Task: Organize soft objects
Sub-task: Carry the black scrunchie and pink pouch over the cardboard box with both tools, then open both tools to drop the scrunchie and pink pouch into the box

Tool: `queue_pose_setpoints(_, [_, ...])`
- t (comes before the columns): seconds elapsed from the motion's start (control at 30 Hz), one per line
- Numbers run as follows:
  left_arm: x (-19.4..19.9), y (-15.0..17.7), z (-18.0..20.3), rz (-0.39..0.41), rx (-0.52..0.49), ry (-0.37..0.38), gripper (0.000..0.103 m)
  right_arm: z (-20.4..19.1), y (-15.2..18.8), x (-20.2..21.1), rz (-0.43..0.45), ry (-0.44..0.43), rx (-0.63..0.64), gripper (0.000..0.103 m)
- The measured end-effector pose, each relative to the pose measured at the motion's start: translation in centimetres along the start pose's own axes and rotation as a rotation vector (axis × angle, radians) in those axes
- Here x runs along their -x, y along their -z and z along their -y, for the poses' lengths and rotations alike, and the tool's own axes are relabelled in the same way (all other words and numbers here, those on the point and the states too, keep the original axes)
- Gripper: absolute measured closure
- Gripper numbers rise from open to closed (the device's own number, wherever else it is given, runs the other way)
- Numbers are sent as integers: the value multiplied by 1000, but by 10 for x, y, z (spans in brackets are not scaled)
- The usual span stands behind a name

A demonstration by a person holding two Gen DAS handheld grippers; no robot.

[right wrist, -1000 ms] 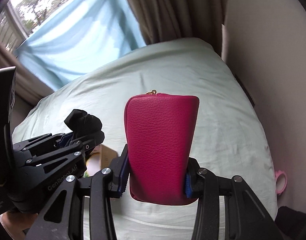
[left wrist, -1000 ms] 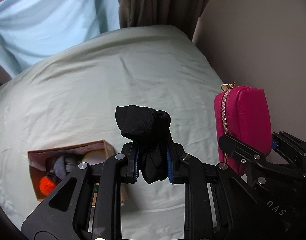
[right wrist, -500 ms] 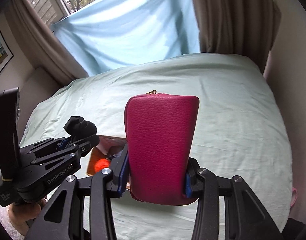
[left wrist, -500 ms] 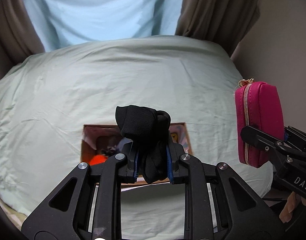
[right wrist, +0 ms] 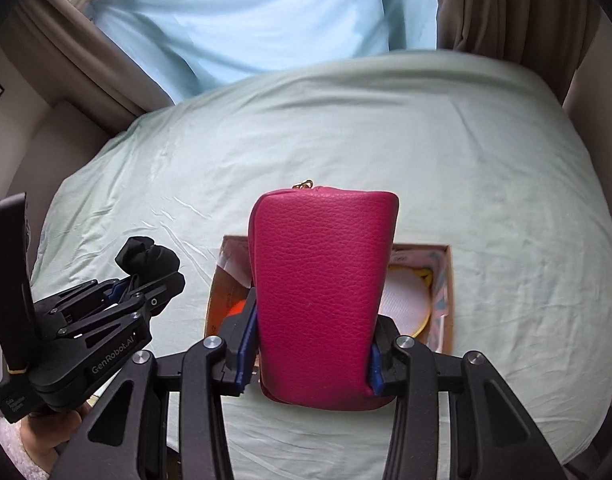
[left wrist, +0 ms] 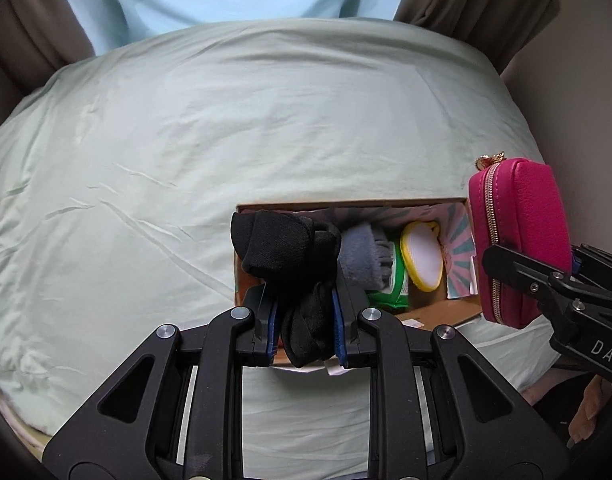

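1. Clamping a bunched black sock (left wrist: 294,268) between its blue pads, the left gripper (left wrist: 304,320) was closed on the fabric, which bulged above and hung below the jaws.
2. The right gripper (right wrist: 310,356) was shut on a pink zip pouch (right wrist: 322,292), held upright with the gold zip pull at its top; the pouch's lower end sat below the pads.
3. In the left wrist view the pouch (left wrist: 518,244) appeared at the right edge beside the box, its zipper facing the camera.
4. An open cardboard box (left wrist: 346,203) lay on the pale green bed sheet (left wrist: 186,140). The sock hung over its left end and hid that part of the interior.
5. Inside the box a grey fringed cloth (left wrist: 362,256), a green packet (left wrist: 394,280) and a yellow-rimmed white round item (left wrist: 422,256) were visible; what the round item was could not be determined.
6. In the right wrist view the pouch covered most of the box (right wrist: 448,292); only an orange patch at the left and the yellow-rimmed item at the right showed past it.
7. A hand (right wrist: 50,428) holding the left gripper's handle was partly cut off at the lower-left frame edge, with a fluffy white cuff beside it.
8. A light blue curtain (right wrist: 266,20) and brown drapes (right wrist: 506,4) stood behind the bed; the frame corners were dark.
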State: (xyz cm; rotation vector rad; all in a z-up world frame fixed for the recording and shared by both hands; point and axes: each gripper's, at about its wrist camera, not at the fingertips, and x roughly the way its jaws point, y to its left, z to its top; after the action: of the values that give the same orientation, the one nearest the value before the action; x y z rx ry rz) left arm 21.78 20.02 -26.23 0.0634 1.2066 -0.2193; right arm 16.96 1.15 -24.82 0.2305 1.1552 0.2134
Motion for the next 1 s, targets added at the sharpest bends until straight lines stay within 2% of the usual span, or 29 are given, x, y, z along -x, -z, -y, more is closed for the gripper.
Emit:
queue_pose_setpoints(0.33, [-69, -5, 8, -116, -24, 18, 85, 17, -6, -75, -181, 46, -54, 63])
queue_pose_setpoints(0.57, [-121, 6, 25, -218, -63, 21, 85, 42, -7, -124, -295, 71, -85, 63])
queue_pose_setpoints(0.8, [-142, 15, 28, -265, -53, 27, 85, 56, -7, -150, -343, 47, -135, 63])
queue_pose_setpoints(0.83, [-142, 14, 29, -257, -55, 25, 81, 58, -9, -151, -341, 44, -148, 62])
queue_pose_setpoints(0.9, [-140, 14, 30, -249, -58, 34, 48, 60, -11, -153, -345, 35, -165, 59])
queue_pose_setpoints(0.93, [-138, 15, 29, -244, -55, 33, 8, 62, -12, -154, -349, 26, -177, 57])
queue_pose_setpoints(0.97, [-134, 16, 28, -223, -54, 25, 0, 64, -13, -155, -349, 20, -194, 46])
queue_pose_setpoints(1.0, [-129, 17, 28, -198, -55, 18, 1, 65, -14, -155, -351, 21, -214, 23])
